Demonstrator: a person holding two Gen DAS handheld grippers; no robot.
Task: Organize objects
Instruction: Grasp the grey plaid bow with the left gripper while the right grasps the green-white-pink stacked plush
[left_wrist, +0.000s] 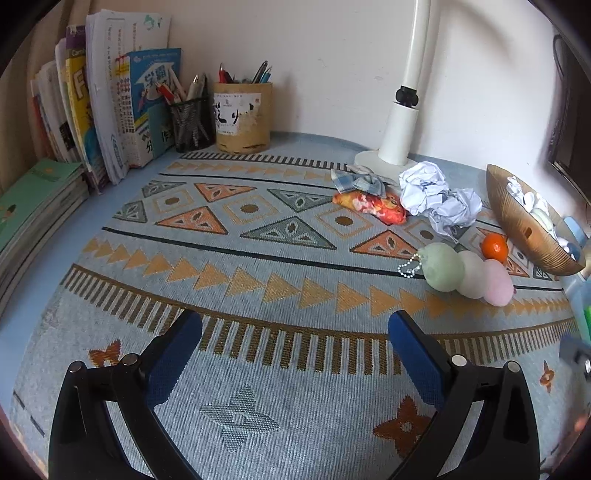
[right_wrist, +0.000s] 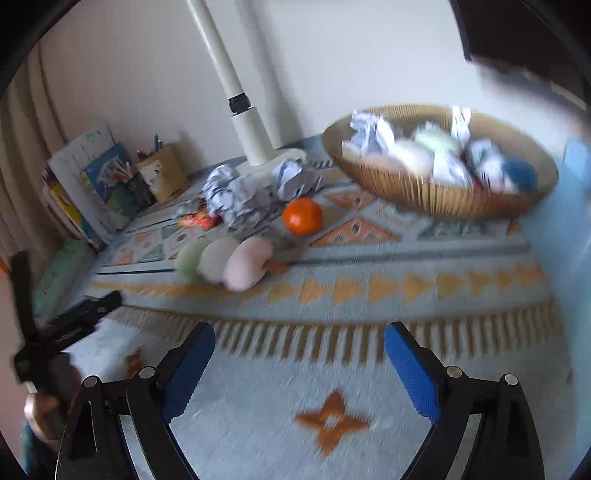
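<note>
Hovering over patterned cloth (left_wrist: 258, 236), L gripper (left_wrist: 295, 325) & R gripper (right_wrist: 299, 336) both wide, nothing between jaws.

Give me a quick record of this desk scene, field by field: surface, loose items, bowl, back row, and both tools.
surface: patterned mat
loose items: orange; three-ball plush; crumpled paper; snack pack; checked cloth
bowl: brown bowl, already holding paper balls and soft items
back row: books; two pen cups; white lamp
left tool: open, nothing between fingers
right tool: open, nothing between fingers
</note>
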